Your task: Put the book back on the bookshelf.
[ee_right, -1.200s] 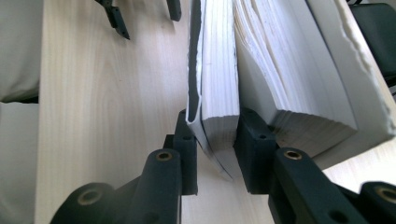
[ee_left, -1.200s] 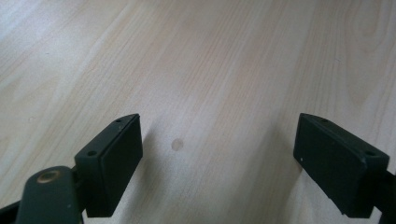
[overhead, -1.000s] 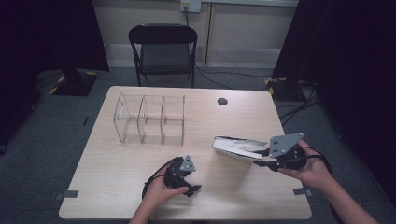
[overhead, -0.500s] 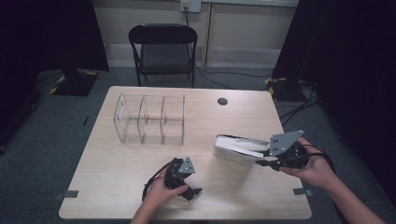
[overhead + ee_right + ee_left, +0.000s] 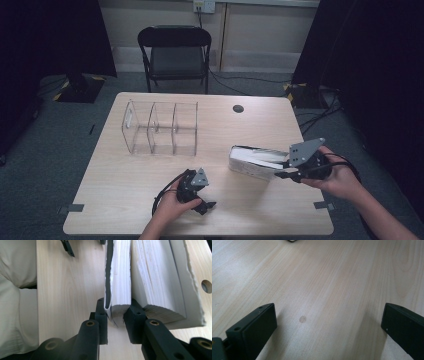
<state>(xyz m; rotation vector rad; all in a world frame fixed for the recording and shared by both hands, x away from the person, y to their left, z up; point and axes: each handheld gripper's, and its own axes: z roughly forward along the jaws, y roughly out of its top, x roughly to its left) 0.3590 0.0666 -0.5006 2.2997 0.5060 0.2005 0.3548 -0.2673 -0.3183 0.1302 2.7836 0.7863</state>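
Note:
A thick white book point(image 5: 255, 161) lies on the wooden table point(image 5: 150, 175) at the right, partly splayed open. My right gripper point(image 5: 282, 172) is shut on its near end. In the right gripper view the jaws point(image 5: 118, 315) pinch the cover and a wad of pages of the book point(image 5: 120, 277), while the rest of the pages fan away to the right. My left gripper point(image 5: 206, 200) rests low near the table's front edge. Its jaws point(image 5: 329, 325) have just been opening and stand wide open over bare wood, with nothing between them.
A clear three-bay organizer point(image 5: 160, 129) stands at the back left of the table. A round cable hole point(image 5: 238, 108) sits at the back centre. A black folding chair point(image 5: 175, 50) stands beyond the far edge. A pale sleeve point(image 5: 15, 290) shows beside the table's edge.
My right gripper and the book's held end have shifted only slightly. The left hand has stayed in place near the front edge.

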